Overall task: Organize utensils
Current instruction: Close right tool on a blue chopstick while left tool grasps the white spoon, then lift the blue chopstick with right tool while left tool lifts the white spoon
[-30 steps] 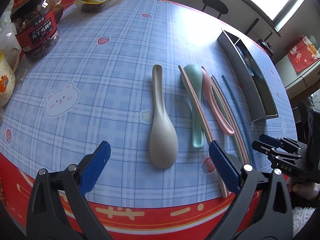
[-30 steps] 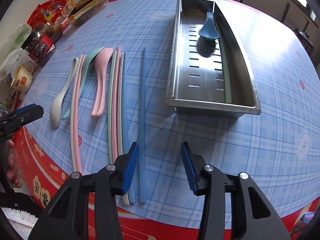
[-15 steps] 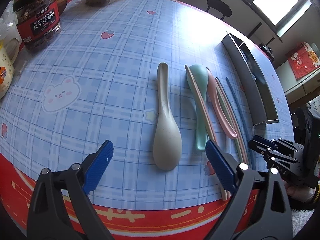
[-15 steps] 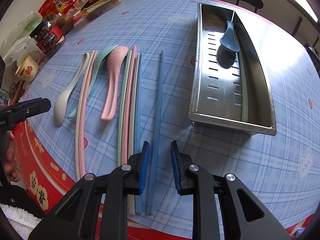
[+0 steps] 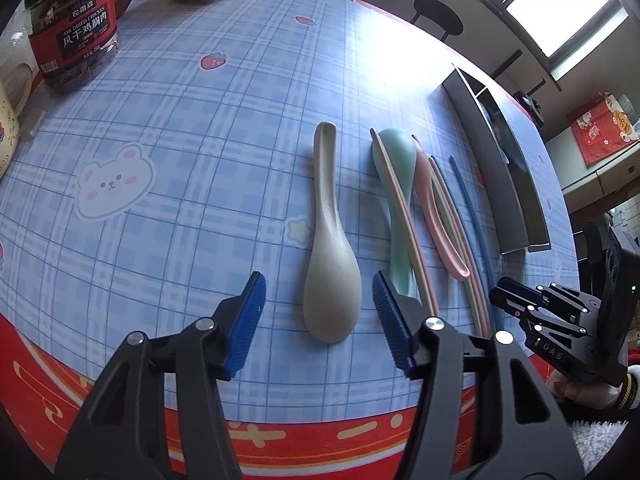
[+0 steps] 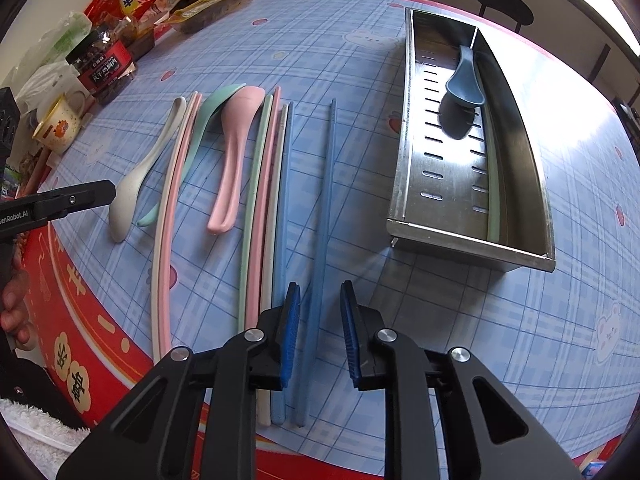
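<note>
A beige spoon (image 5: pixel 330 248) lies on the blue checked tablecloth, its bowl between the pads of my left gripper (image 5: pixel 320 320). The jaws are closing and a gap shows on each side of the bowl. To its right lie a mint spoon (image 5: pixel 394 168), a pink spoon (image 5: pixel 430 196) and several chopsticks. My right gripper (image 6: pixel 319 332) straddles the lone blue chopstick (image 6: pixel 326 200). Its jaws are closing, with the pads still clear of the stick. The steel tray (image 6: pixel 404 160) holds a blue spoon (image 6: pixel 464 84) and a pale green chopstick (image 6: pixel 494 184).
A snack jar (image 5: pixel 76 36), a mug (image 6: pixel 58 128) and snack packets (image 6: pixel 208 8) crowd the far left of the table. The cloth's red border (image 5: pixel 280 440) marks the near edge below both grippers. A dark stool (image 6: pixel 504 10) stands beyond the tray.
The left jaws have narrowed from wide open around the beige spoon's bowl. The right gripper has shifted over the lone blue chopstick and its jaws have narrowed around it.
</note>
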`<state>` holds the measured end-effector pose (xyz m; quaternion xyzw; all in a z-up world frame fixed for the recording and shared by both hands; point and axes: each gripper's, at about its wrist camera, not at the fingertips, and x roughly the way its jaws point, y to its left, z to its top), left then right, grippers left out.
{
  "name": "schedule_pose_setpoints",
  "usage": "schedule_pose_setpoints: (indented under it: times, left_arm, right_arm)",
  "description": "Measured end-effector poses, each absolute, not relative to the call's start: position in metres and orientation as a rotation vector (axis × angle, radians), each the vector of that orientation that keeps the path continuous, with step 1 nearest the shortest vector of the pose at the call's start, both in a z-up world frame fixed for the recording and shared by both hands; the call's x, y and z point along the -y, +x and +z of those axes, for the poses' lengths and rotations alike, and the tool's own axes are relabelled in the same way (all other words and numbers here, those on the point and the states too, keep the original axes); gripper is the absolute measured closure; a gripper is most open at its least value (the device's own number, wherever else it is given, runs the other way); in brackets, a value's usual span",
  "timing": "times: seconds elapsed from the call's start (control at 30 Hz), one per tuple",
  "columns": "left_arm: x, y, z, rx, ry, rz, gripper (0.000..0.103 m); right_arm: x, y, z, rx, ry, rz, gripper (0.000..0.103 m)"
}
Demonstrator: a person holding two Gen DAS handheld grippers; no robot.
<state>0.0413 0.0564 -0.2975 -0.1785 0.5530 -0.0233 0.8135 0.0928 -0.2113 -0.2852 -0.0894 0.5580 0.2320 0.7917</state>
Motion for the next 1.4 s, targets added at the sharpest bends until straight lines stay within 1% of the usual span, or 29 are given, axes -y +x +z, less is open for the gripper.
schedule_pose_setpoints:
  times: [0.13,0.3,0.33,0.37,0.47,0.67,0.77,0.83,0.97,1.3,1.4]
  left_arm:
    - [-0.057,0.044,-0.300,-1.187,-0.381,-0.056,0.051]
    - [-0.055,0.052,-0.303,-1.190,-0.364,-0.073,0.054]
    - [-0.054,0.054,-0.305,-1.195,-0.359,-0.076,0.060]
    - [-0.053,0.055,-0.307,-1.202,-0.358,-0.083,0.061]
    - [-0.047,0.058,-0.309,-1.202,-0.355,-0.115,0.070]
    - [-0.038,0.058,-0.305,-1.196,-0.309,-0.130,0.072]
    - [-0.031,0.057,-0.298,-1.174,-0.276,-0.156,0.080]
    - [-0.026,0.058,-0.293,-1.164,-0.263,-0.192,0.087]
    - [-0.014,0.061,-0.293,-1.178,-0.237,-0.222,0.089]
    - [-0.007,0.079,-0.309,-1.218,-0.183,-0.197,0.088]
    - [-0.006,0.080,-0.309,-1.215,-0.178,-0.196,0.088]
  right_arm:
    - [0.215,0.093,-0.285,-1.204,-0.177,0.501,0.089]
    - [0.216,0.093,-0.285,-1.204,-0.166,0.505,0.090]
    - [0.217,0.093,-0.285,-1.203,-0.165,0.506,0.090]
    - [0.217,0.093,-0.285,-1.203,-0.164,0.507,0.090]
    - [0.217,0.093,-0.285,-1.204,-0.161,0.509,0.090]
    - [0.218,0.093,-0.285,-1.204,-0.157,0.511,0.090]
    - [0.219,0.093,-0.285,-1.206,-0.152,0.512,0.090]
    - [0.219,0.093,-0.285,-1.207,-0.150,0.513,0.090]
    - [0.219,0.094,-0.285,-1.208,-0.147,0.514,0.090]
    - [0.223,0.095,-0.284,-1.206,-0.132,0.525,0.090]
    - [0.224,0.096,-0.285,-1.205,-0.128,0.522,0.092]
